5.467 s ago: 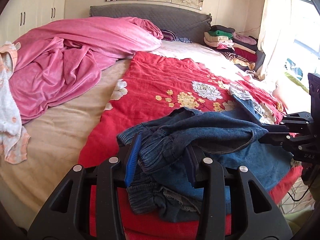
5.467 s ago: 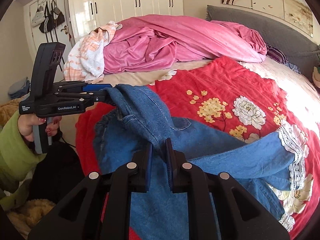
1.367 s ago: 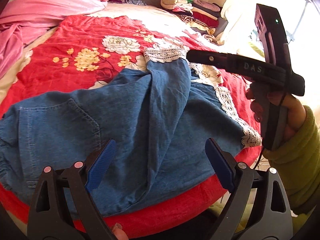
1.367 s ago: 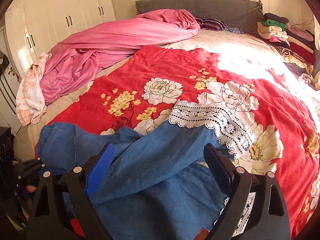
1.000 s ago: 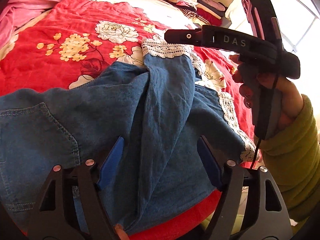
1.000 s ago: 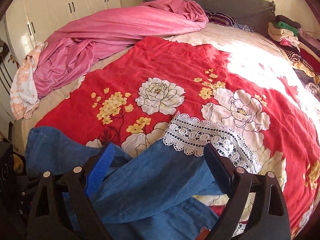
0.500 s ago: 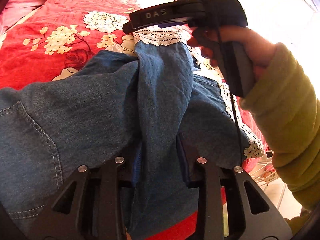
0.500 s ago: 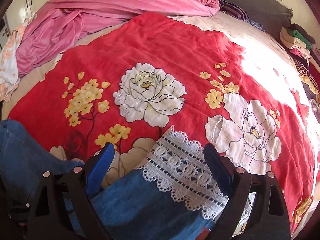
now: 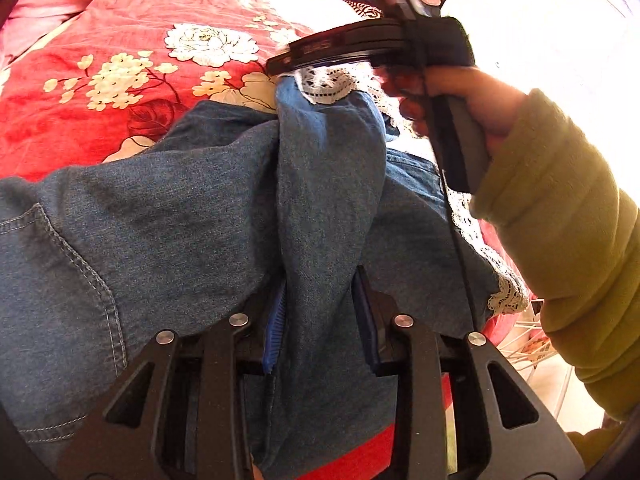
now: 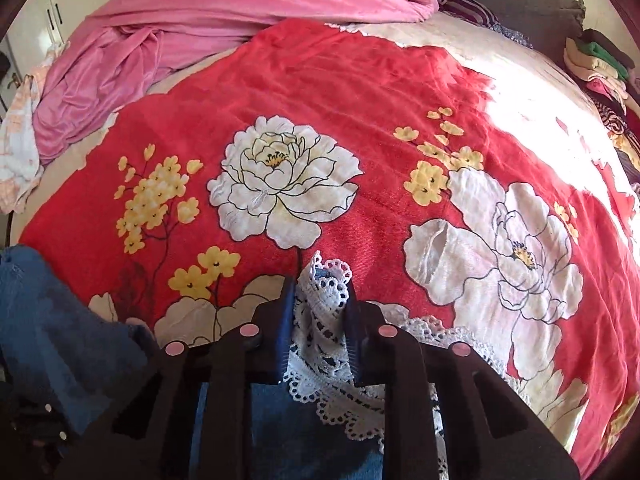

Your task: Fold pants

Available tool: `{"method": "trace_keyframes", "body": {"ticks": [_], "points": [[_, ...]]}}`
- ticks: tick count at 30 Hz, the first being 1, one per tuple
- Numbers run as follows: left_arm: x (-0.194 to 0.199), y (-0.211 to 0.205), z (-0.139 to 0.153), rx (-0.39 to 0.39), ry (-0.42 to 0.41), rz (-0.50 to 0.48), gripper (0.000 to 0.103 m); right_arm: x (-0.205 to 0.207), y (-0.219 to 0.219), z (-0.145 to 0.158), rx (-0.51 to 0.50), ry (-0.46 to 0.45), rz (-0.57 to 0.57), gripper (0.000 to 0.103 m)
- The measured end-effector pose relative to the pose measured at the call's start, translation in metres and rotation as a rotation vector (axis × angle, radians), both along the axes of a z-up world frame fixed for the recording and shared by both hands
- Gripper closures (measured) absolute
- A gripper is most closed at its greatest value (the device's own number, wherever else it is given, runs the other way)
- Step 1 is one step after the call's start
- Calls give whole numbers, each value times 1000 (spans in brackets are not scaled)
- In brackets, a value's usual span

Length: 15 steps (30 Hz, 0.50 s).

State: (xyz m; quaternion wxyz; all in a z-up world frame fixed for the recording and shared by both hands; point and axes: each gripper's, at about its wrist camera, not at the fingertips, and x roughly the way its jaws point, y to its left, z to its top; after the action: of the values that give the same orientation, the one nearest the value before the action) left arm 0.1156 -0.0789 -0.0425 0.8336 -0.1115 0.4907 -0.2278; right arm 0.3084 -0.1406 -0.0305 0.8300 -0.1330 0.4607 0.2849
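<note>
- The left gripper (image 9: pixel 320 316) is clamped on a raised leg of the blue denim lace-hemmed pants (image 9: pixel 168 216).
- The right gripper (image 10: pixel 318 312) is clamped on that leg's white lace hem (image 10: pixel 324 312), over the red floral blanket (image 10: pixel 360 100).

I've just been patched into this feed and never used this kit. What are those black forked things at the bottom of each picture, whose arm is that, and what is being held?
There is no robot arm here. A person holds a hand-operated two-finger gripper in each hand, and a fisheye camera on each gripper looks forward along its fingers, so the black forks are the gripper's own fingers.

The left wrist view shows the left gripper shut on a fold of the blue denim pants. The arm in the yellow-green sleeve is the person's right arm, holding the right gripper.

The right wrist view shows that same gripper shut on the white lace hem of the upper pant leg.

The pants lie on a red floral blanket on a bed, with a pink cover heaped behind and stacked clothes at the far right.
</note>
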Motion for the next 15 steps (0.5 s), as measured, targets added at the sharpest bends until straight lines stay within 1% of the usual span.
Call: {"method": "trace_keyframes", "body": {"ticks": [3, 7, 10, 15], "points": [[0, 1, -1, 1, -7, 3, 78, -10, -22, 16, 80, -18, -47, 84], [-3, 1, 0, -10, -15, 3, 68, -32, -61, 43, 199, -56, -115, 84], [-7, 2, -1, -12, -24, 4, 64, -54, -95, 62, 283, -84, -177, 84], [-8, -1, -1, -5, -35, 3, 63, -90, -145, 81, 401, -104, -264, 84]]}}
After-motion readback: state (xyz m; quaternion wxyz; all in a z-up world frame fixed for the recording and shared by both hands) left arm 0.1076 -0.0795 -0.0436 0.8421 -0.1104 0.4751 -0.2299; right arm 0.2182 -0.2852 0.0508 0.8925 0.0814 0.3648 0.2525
